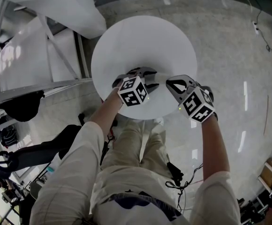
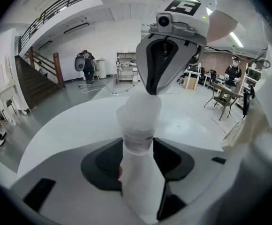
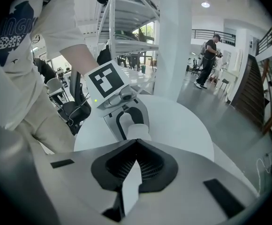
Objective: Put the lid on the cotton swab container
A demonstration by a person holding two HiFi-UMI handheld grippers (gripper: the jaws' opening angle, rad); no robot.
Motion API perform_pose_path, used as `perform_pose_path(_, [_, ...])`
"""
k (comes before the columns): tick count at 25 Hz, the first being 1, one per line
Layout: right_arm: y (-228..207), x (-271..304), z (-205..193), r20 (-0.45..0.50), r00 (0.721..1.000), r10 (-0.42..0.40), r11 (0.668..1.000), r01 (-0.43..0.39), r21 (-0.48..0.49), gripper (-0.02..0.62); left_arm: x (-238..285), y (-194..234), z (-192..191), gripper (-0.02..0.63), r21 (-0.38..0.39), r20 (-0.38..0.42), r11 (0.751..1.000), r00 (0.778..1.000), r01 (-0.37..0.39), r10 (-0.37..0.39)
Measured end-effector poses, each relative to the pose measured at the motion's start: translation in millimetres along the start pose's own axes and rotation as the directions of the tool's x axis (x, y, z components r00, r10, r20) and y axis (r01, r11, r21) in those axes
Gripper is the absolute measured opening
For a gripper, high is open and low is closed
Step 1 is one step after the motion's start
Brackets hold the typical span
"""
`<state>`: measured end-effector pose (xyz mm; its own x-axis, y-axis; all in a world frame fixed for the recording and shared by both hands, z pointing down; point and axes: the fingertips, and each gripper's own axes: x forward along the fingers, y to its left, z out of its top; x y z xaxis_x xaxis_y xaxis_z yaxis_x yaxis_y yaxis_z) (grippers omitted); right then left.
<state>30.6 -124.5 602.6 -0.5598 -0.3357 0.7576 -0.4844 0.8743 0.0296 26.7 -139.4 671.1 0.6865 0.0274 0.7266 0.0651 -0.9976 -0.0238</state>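
Observation:
A translucent white cotton swab container [image 2: 137, 125] stands upright between the dark pads of my left gripper [image 2: 137, 146], which is shut on its lower body. Its top part looks wider, like a cap. My right gripper [image 2: 150, 91] comes down from above with its jaws shut, their tips touching the container's top. In the right gripper view the shut right gripper [image 3: 136, 143] points at the container [image 3: 139, 131], which sits just beyond the tips. Both grippers hover over the near side of the round white table [image 1: 126, 41], the left gripper [image 1: 150, 78] beside the right gripper [image 1: 169, 83].
The table top [image 2: 70, 125] around the container is bare. A black office chair [image 1: 37, 149] stands at the lower left, beside the person's legs. White stairs and railing [image 1: 47, 41] rise to the left of the table. Far-off people and furniture stand on the grey floor [image 1: 230, 55].

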Motion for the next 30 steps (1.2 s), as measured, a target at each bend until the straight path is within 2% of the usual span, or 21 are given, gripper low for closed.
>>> perform_pose_path(12, [-0.2, 1.5, -1.8, -0.007, 1.0, 0.008, 0.999, -0.007, 0.039, 0.011, -0.4, -0.2, -1.0, 0.198, 0.001, -0.002, 1.0, 1.0, -0.003, 0.003])
perform_pose_path(19, [-0.3, 3.9, -4.7, -0.057, 0.997, 0.053, 0.995, -0.049, 0.084, 0.012, -0.2, 0.0, -0.6, 0.198, 0.005, -0.006, 1.0, 1.0, -0.006, 0.006])
perform_pose_path(26, [-0.1, 6.4, -4.5, -0.173, 0.982, 0.08, 0.996, -0.072, 0.053, 0.012, -0.5, 0.5, -1.3, 0.196, -0.002, -0.007, 1.0, 1.0, -0.01, 0.01])
perform_pose_path(30, [1.3, 6.6, -5.6, -0.185, 0.979, 0.089, 0.995, -0.08, 0.056, 0.012, -0.2, -0.4, -1.9, 0.196, -0.002, -0.011, 1.0, 1.0, -0.009, 0.009])
